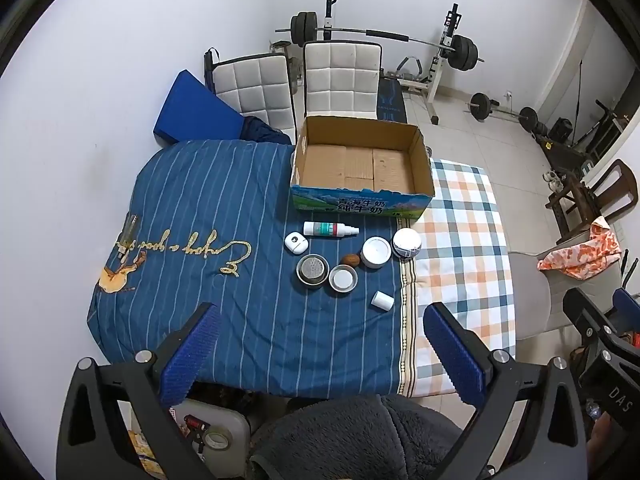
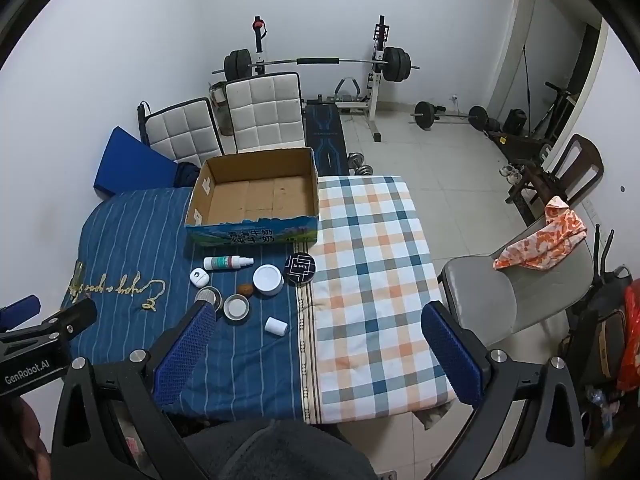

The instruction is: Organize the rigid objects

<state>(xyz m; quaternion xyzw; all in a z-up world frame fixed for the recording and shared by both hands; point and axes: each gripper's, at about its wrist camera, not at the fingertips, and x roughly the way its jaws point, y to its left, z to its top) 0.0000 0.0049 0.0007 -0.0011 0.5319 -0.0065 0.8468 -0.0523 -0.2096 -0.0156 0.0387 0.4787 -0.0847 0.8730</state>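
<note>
On the blue-striped side of the counter (image 1: 224,320), near the empty cardboard box (image 1: 362,160), small containers (image 1: 344,278) sit clustered, so with left claw (image 1: 320,348) and right claw (image 2: 320,344) both spread wide and holding nothing, each item should probably be straddled squarely before closing.

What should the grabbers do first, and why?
Probably lower the left gripper onto the small white cylinder, the nearest item. Both grippers are open and hold nothing, the box is empty, and all the items lie on the blue cloth.

barbell rack (image 2: 316,62) | two padded chairs (image 1: 340,76) | grey chair (image 2: 500,292)
</note>
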